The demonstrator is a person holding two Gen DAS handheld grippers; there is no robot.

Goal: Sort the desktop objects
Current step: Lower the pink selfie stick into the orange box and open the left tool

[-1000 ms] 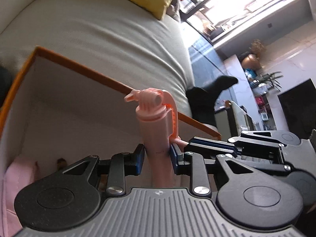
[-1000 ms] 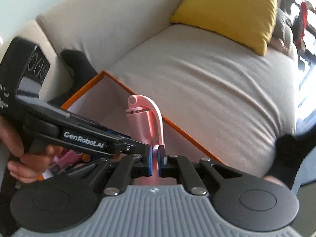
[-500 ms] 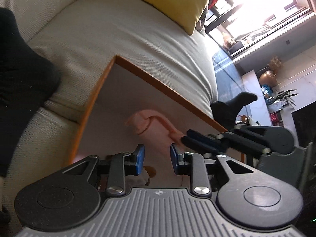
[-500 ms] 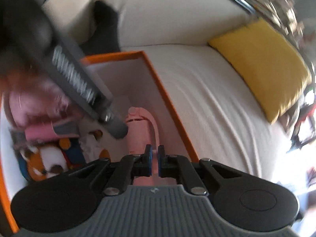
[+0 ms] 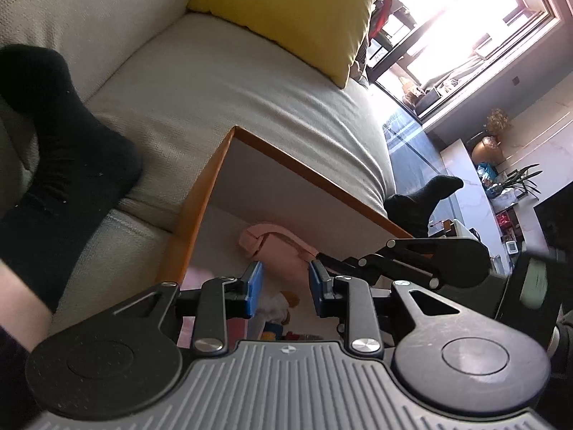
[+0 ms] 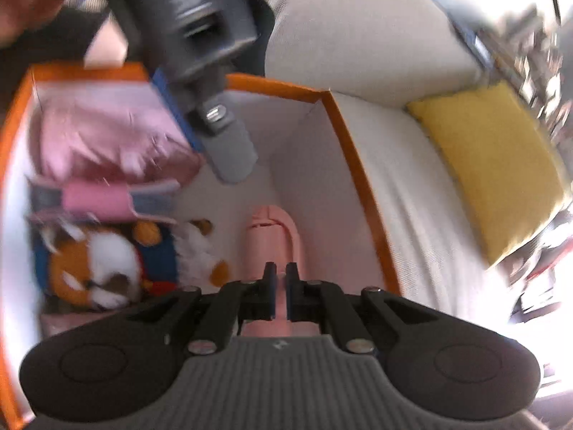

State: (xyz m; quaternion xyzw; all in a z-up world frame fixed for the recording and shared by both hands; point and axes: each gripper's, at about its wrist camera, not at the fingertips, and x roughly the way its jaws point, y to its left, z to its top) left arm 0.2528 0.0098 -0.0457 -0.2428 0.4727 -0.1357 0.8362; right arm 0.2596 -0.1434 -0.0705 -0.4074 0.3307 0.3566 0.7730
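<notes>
A pink bottle with a loop handle (image 6: 272, 240) lies low inside an orange-rimmed white box (image 6: 361, 179), against its right wall. My right gripper (image 6: 281, 283) is shut on the bottle's handle strap. In the left wrist view the bottle (image 5: 272, 243) shows inside the box (image 5: 211, 179), beyond my left gripper (image 5: 283, 283), which is open, empty and above the box. The right gripper's fingers (image 5: 343, 261) reach in from the right there.
The box sits on a beige sofa (image 5: 215, 82) with a yellow cushion (image 5: 297, 10). It holds a pink cloth (image 6: 107, 139), a pink and grey item (image 6: 96, 199) and an orange and white plush toy (image 6: 96, 268). Black-socked feet (image 5: 61, 136) rest beside the box.
My left gripper has let go of the pink bottle, opened and pulled back upward. My right gripper has lowered the bottle by its strap down into the box.
</notes>
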